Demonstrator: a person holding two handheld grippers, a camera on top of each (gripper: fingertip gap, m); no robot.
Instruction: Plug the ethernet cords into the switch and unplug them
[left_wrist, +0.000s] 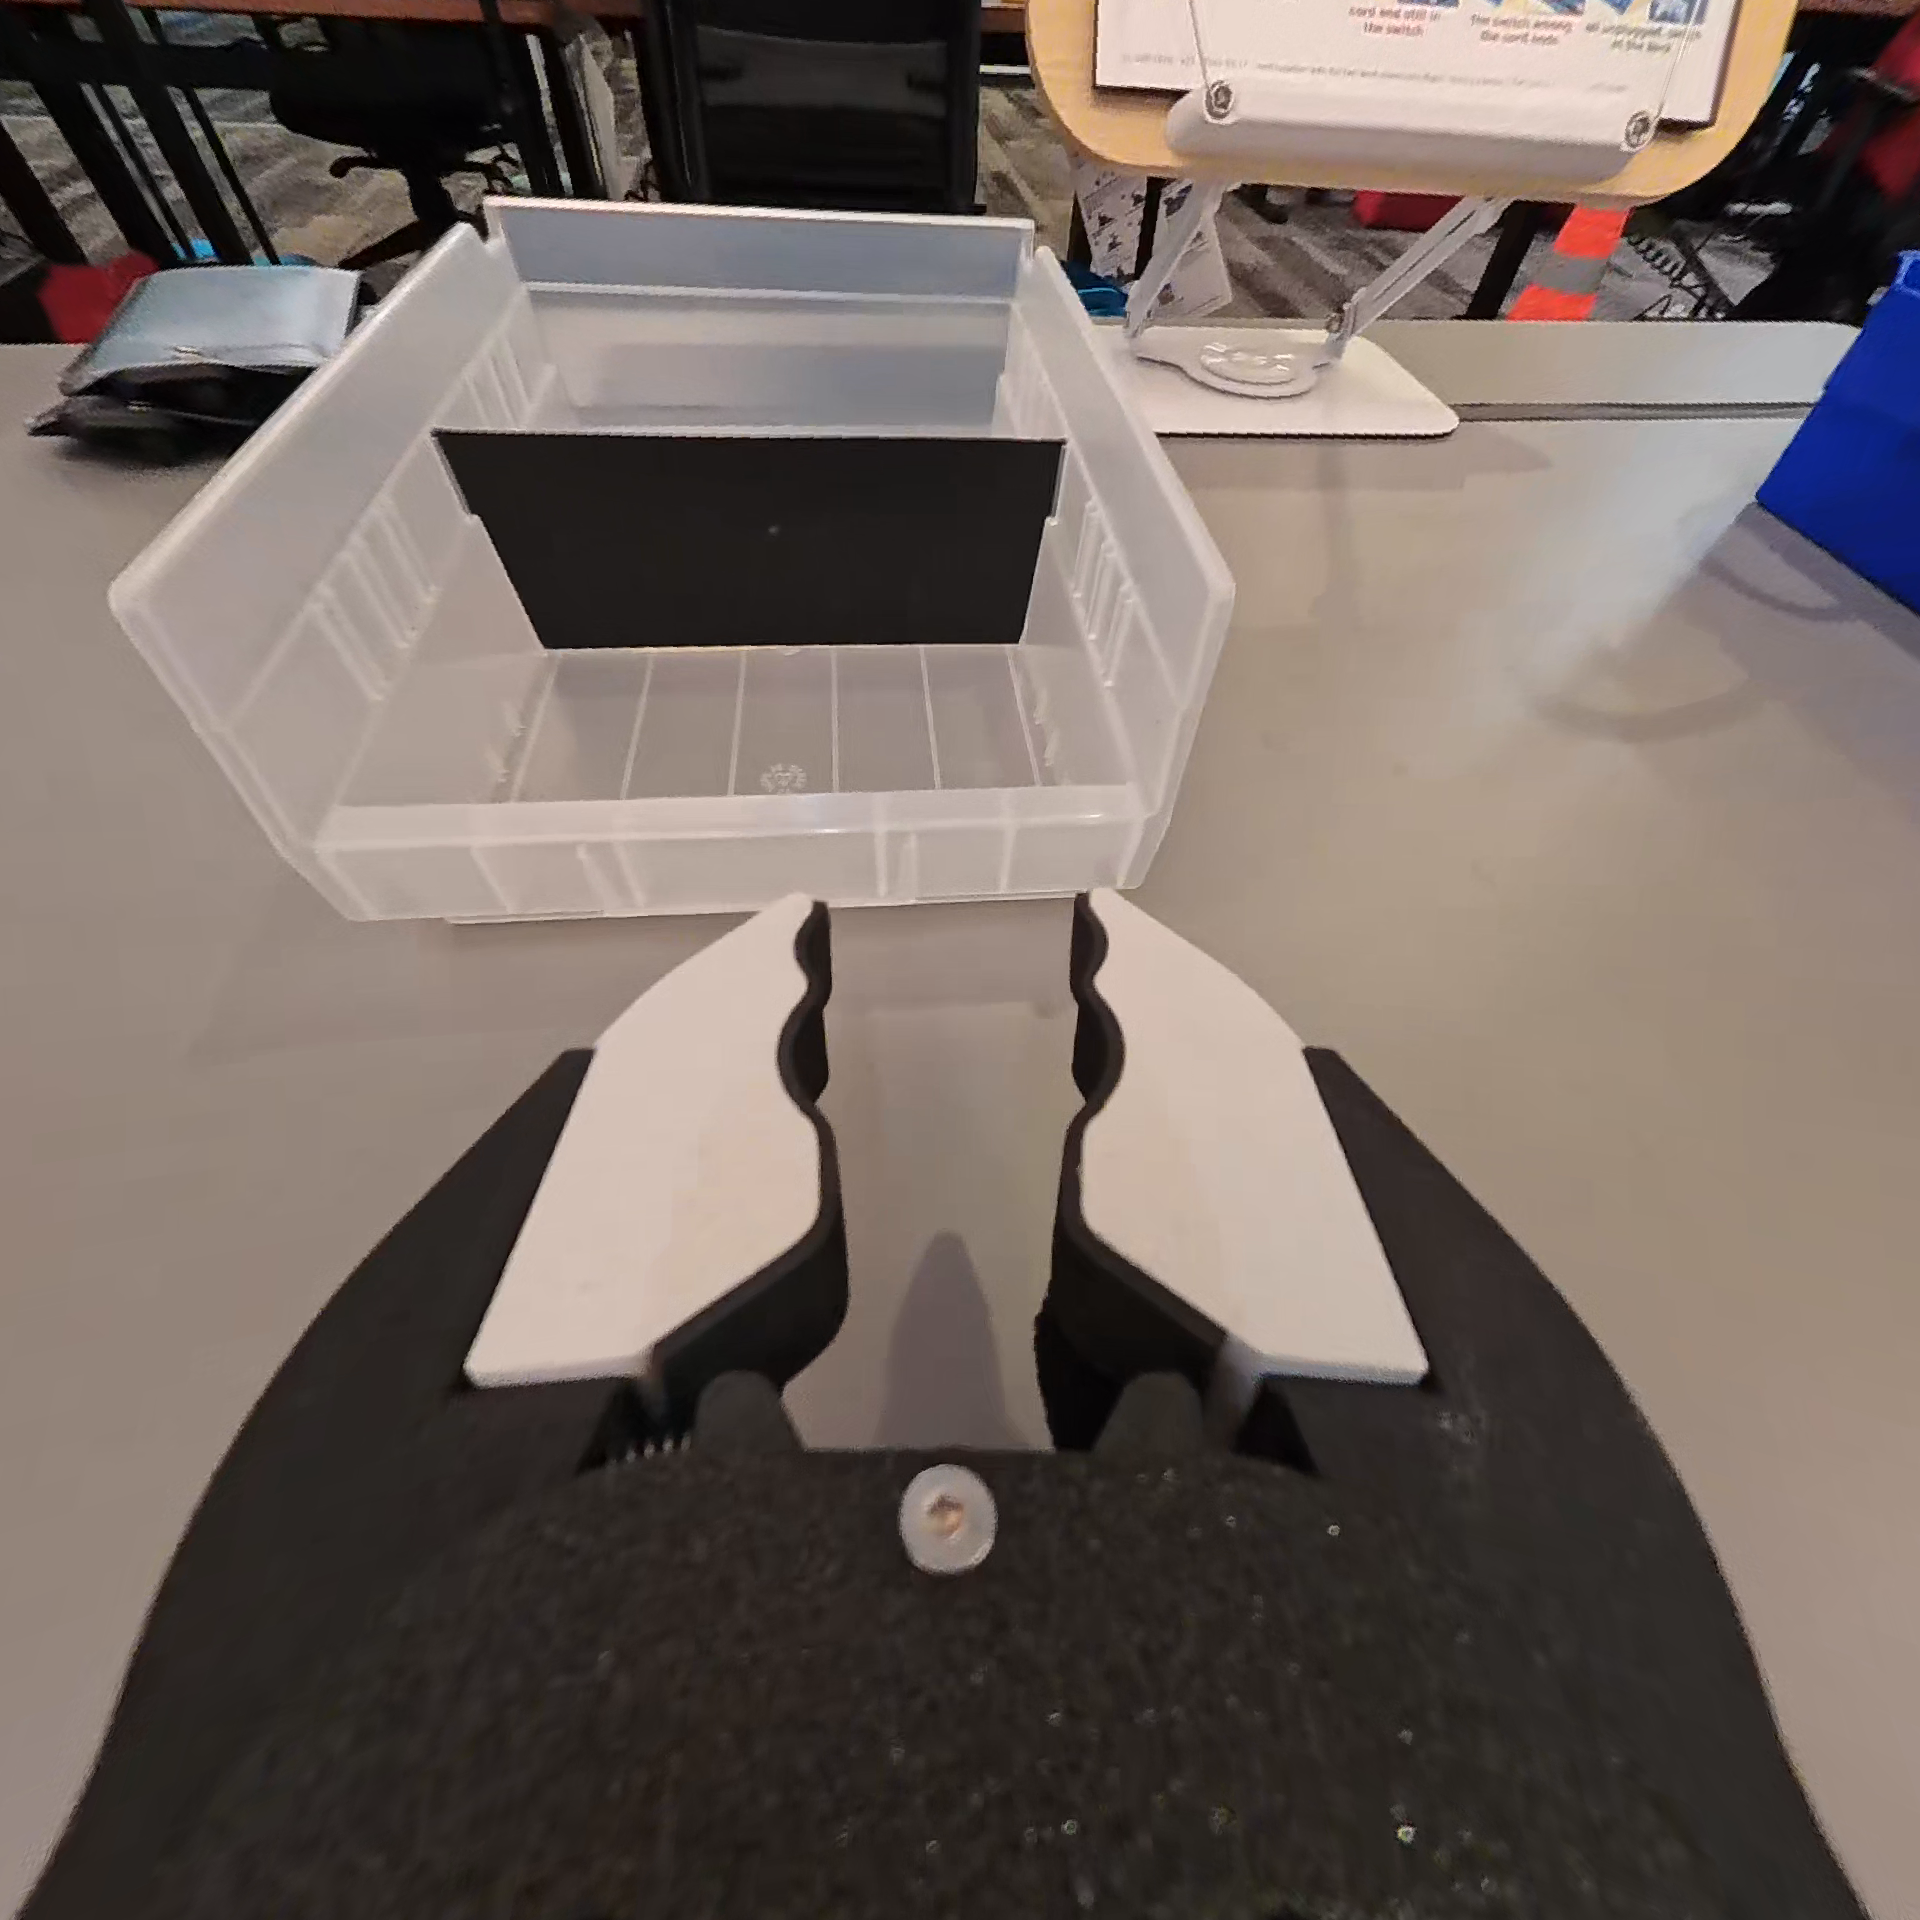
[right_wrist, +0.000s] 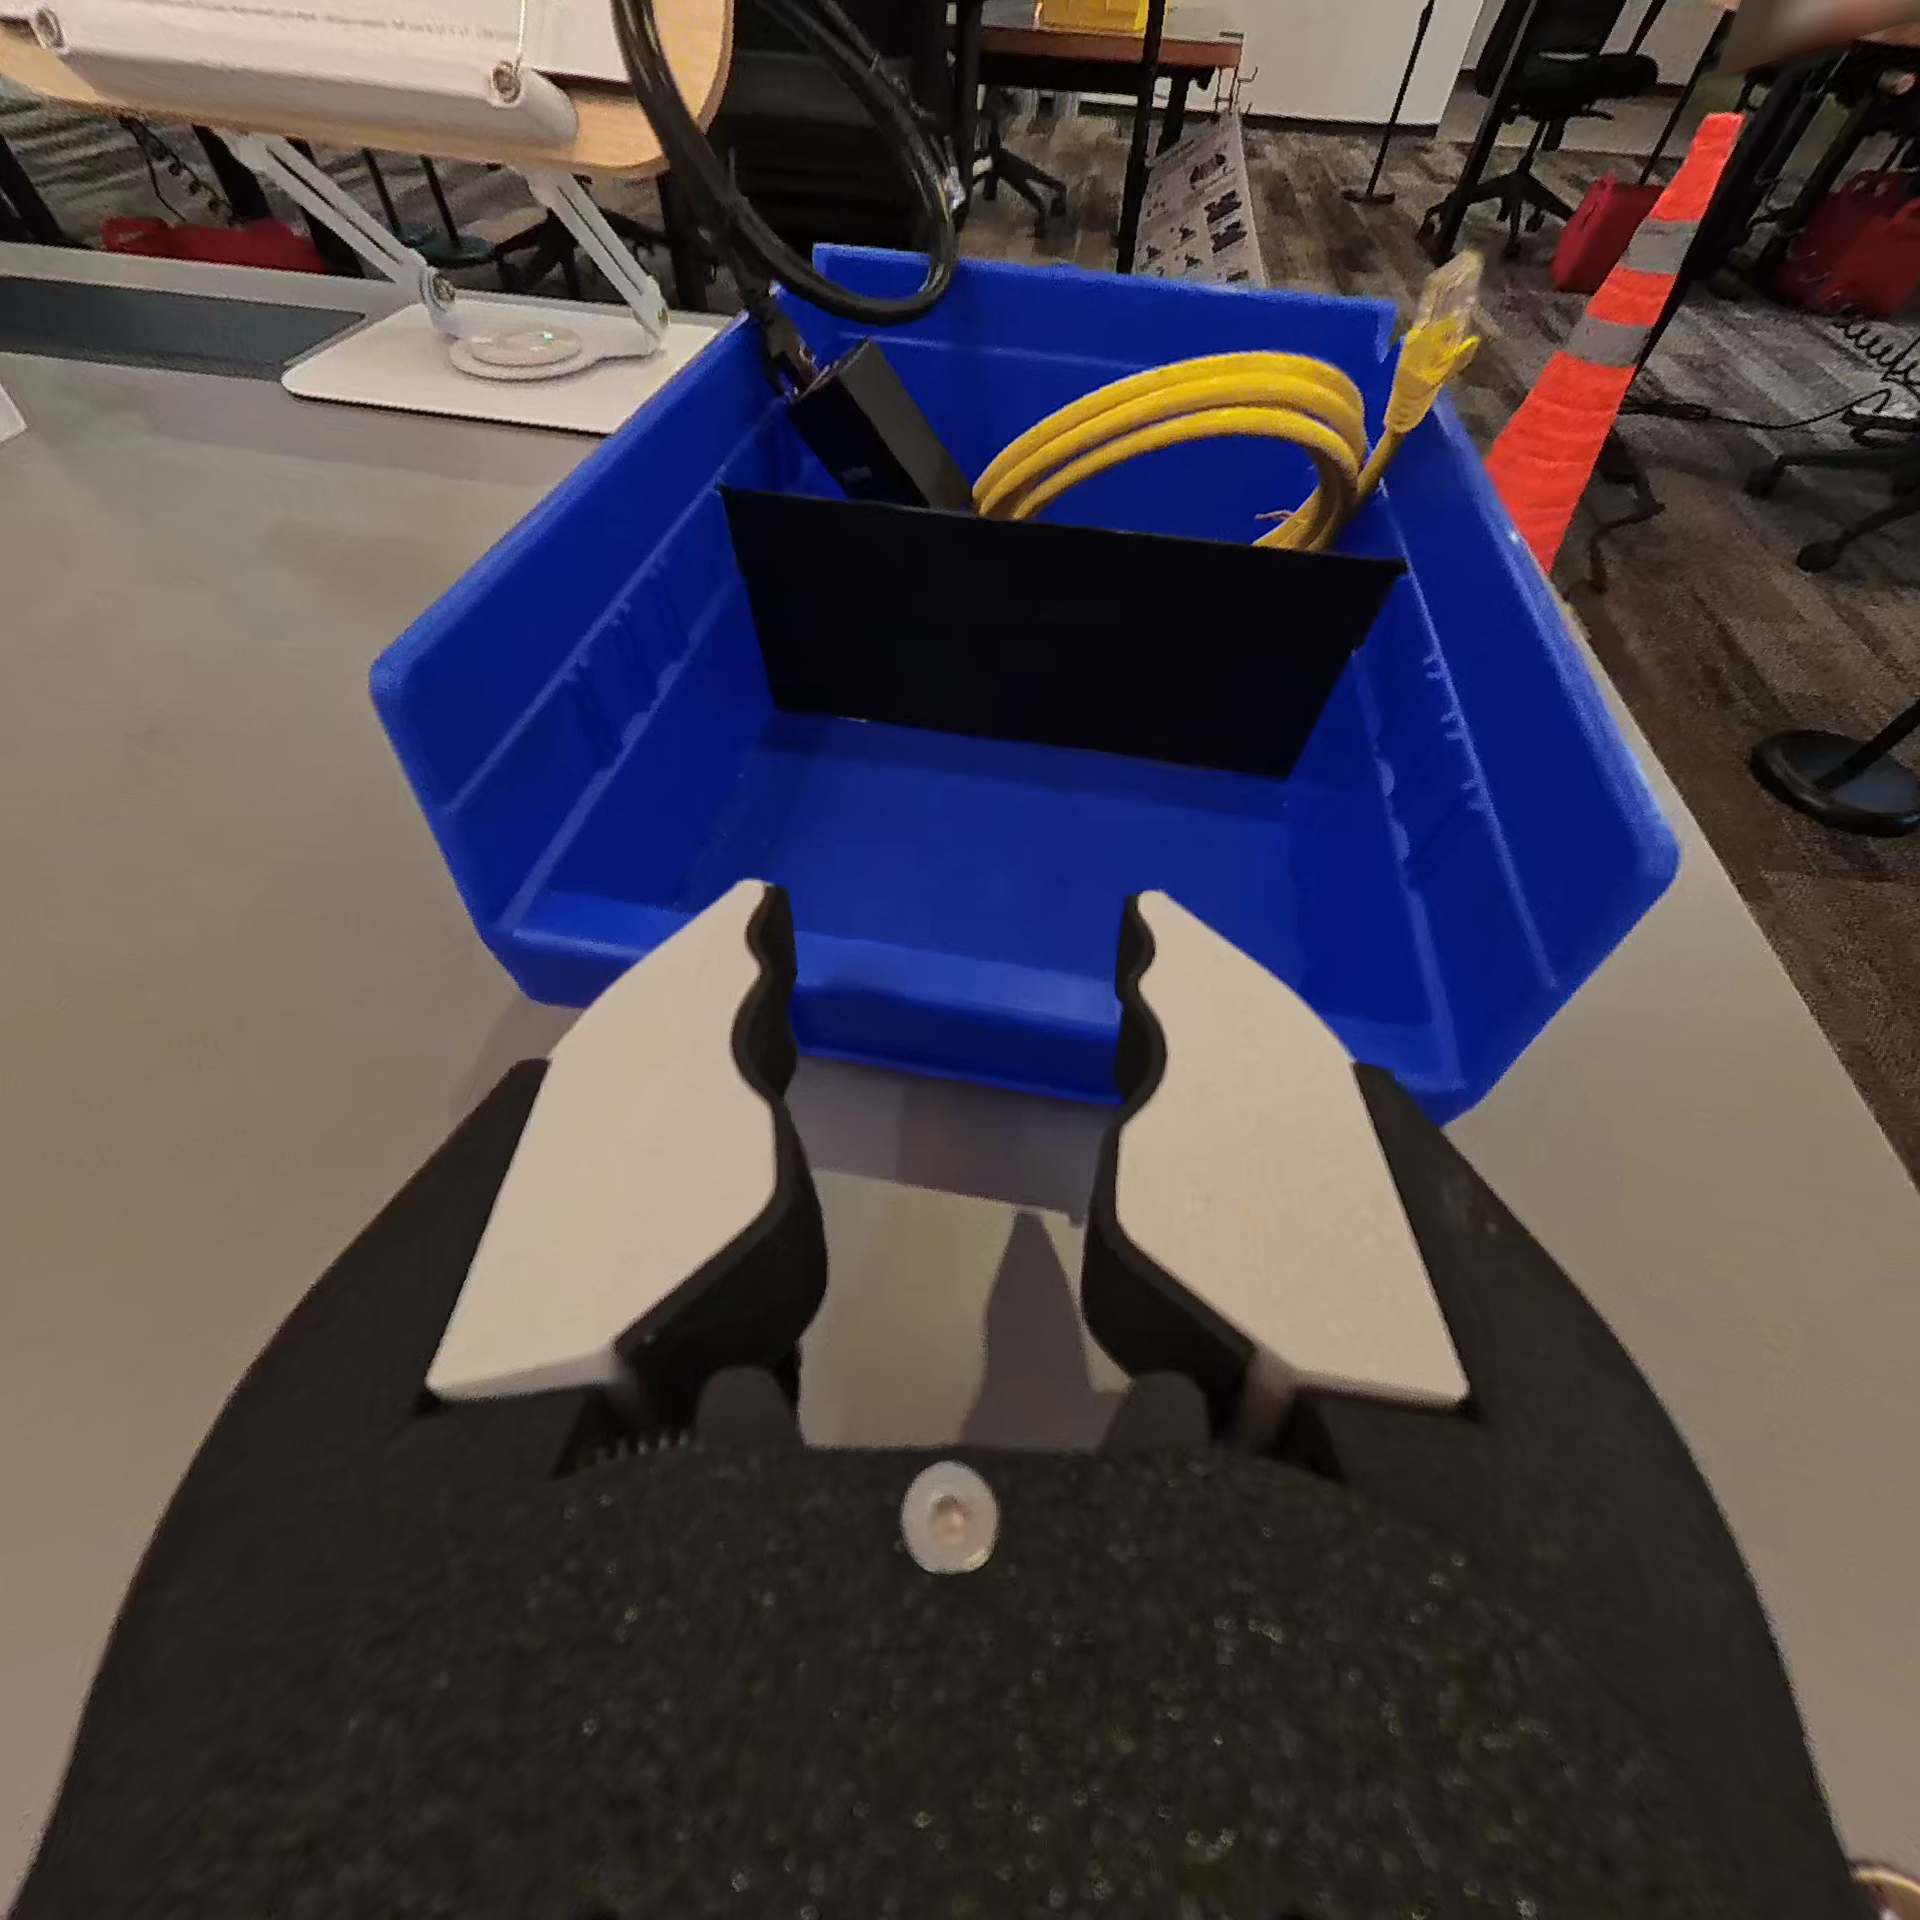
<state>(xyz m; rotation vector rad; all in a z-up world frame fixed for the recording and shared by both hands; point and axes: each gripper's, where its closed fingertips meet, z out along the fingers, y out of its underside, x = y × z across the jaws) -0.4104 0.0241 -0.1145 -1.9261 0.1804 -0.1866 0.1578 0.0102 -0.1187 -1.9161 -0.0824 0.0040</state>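
The left gripper (left_wrist: 951, 925) is hanging over the grey table (left_wrist: 1455, 831) with its two fingers apart and nothing between them. It is sitting just in front of one clear bin (left_wrist: 208, 623). A black divider (left_wrist: 748, 540) is standing across the middle of that bin, making two parts, and both parts are looking bare.

The right gripper (right_wrist: 951, 914) is also standing open, with only air between its black pads (right_wrist: 769, 997). It is pointing at one blue bin (right_wrist: 499, 727), and its fingertips are showing over the bin's low front wall. This bin has one dark divider (right_wrist: 1039, 644) too.

The task's things are lying in the back part of the blue bin, behind the divider. One yellow ethernet cord (right_wrist: 1195, 416) is sitting there, rolled up in loops. Its yellow plug (right_wrist: 1439, 343) is poking up over the far right corner. One small black box, the switch (right_wrist: 894, 426), is leaning up against the left side. One black cord (right_wrist: 727, 177) is going up from its top end and curling around above the bin. The front part of the blue bin is looking bare.

One white stand (left_wrist: 1299, 384) is sitting on the table past the bins, and one orange cone (right_wrist: 1600, 343) is standing on the floor.
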